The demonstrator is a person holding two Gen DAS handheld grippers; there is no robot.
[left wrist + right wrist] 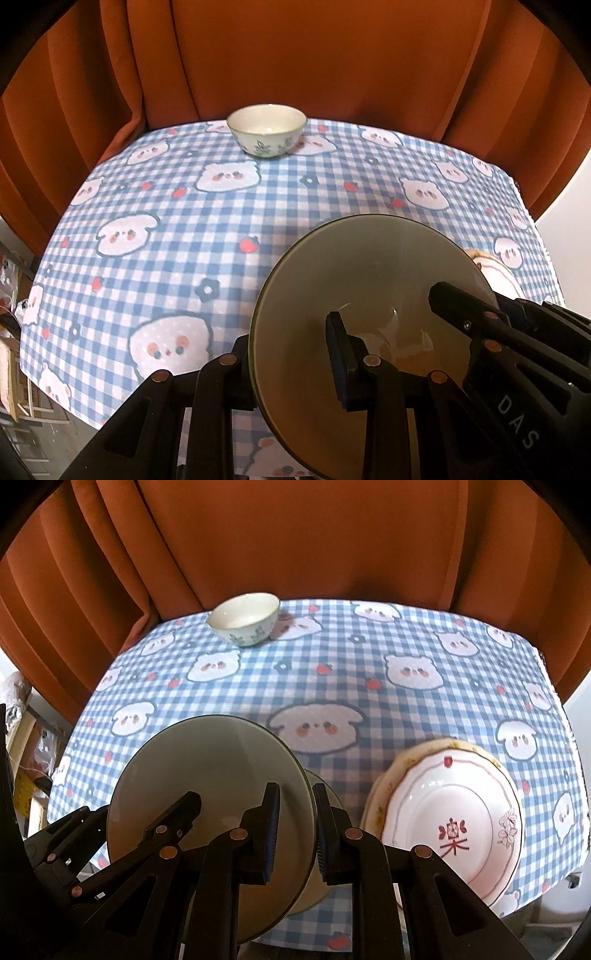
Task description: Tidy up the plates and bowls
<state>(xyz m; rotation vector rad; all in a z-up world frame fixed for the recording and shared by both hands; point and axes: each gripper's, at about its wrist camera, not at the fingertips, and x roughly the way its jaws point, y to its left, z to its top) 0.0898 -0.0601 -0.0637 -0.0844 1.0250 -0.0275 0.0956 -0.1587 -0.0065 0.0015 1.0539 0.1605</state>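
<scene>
A large cream bowl with a dark green rim (369,273) (207,768) hangs tilted over the near part of the table, held from two sides. My left gripper (288,339) is shut on its left wall, one finger inside and one outside. My right gripper (295,790) is shut on the opposite wall the same way. Each gripper's fingers (461,306) (177,812) show in the other's view. A small white bowl with green leaf prints (266,129) (243,622) stands alone at the table's far edge. A stack of plates (454,823) (491,266), the top one white with red marks, lies near right.
The table wears a blue-and-white checked cloth with bear faces (177,206) (369,672). An orange curtain (295,55) (295,535) hangs close behind the far edge. Shelving and clutter (26,738) sit beyond the left edge.
</scene>
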